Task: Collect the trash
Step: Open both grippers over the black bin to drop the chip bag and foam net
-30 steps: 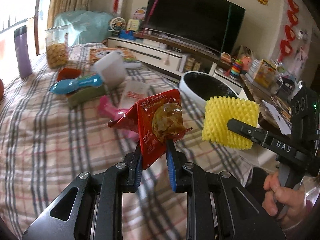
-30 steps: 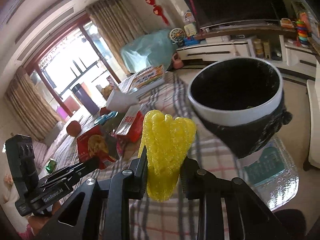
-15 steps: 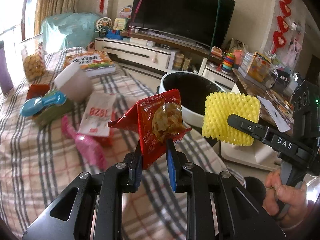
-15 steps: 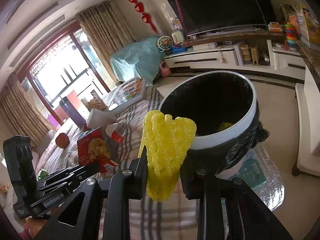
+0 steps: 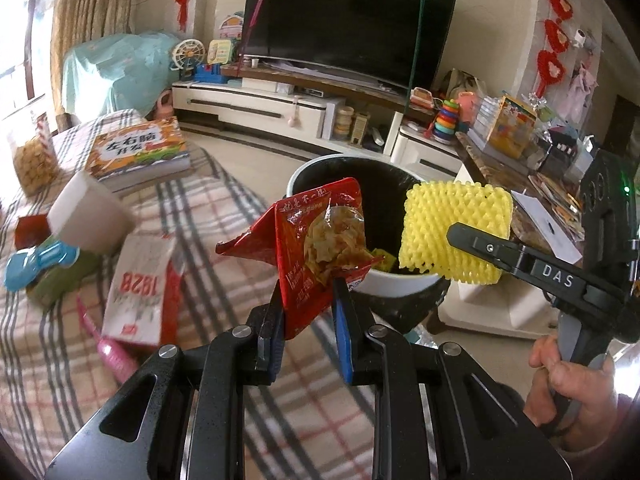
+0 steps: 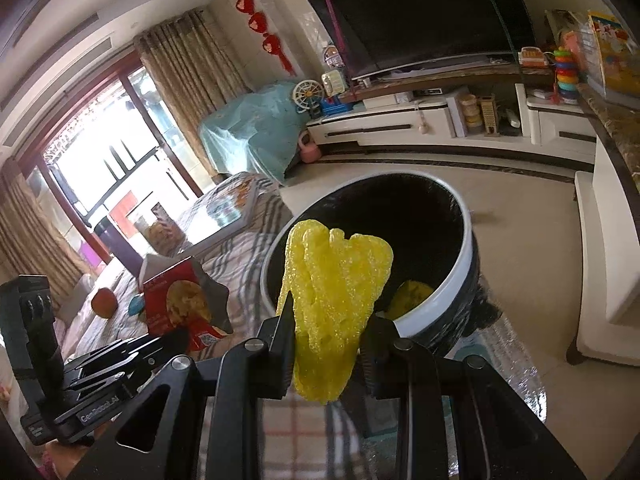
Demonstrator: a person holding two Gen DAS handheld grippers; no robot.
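My left gripper (image 5: 308, 312) is shut on a red snack wrapper (image 5: 316, 248) and holds it up just in front of the near rim of the white trash bin with a black liner (image 5: 396, 280). My right gripper (image 6: 324, 340) is shut on a yellow foam fruit net (image 6: 332, 292), held over the bin's (image 6: 432, 304) near rim. The net also shows in the left wrist view (image 5: 452, 232), over the bin's right side. Yellow trash (image 6: 412, 296) lies inside the bin. The wrapper shows in the right wrist view (image 6: 180, 300), left of the bin.
On the plaid cloth (image 5: 224, 256) lie a red-and-white packet (image 5: 136, 288), a pink object (image 5: 112, 352), a white cup (image 5: 88, 216), a blue tool (image 5: 40, 260) and a book (image 5: 140, 152). A TV stand (image 5: 280, 108) stands behind. A white cabinet (image 6: 608, 264) is right of the bin.
Both grippers have moved toward the bin with their loads. The bin is now much nearer and directly behind the wrapper and net. The cup and packet have slid to the left of view.
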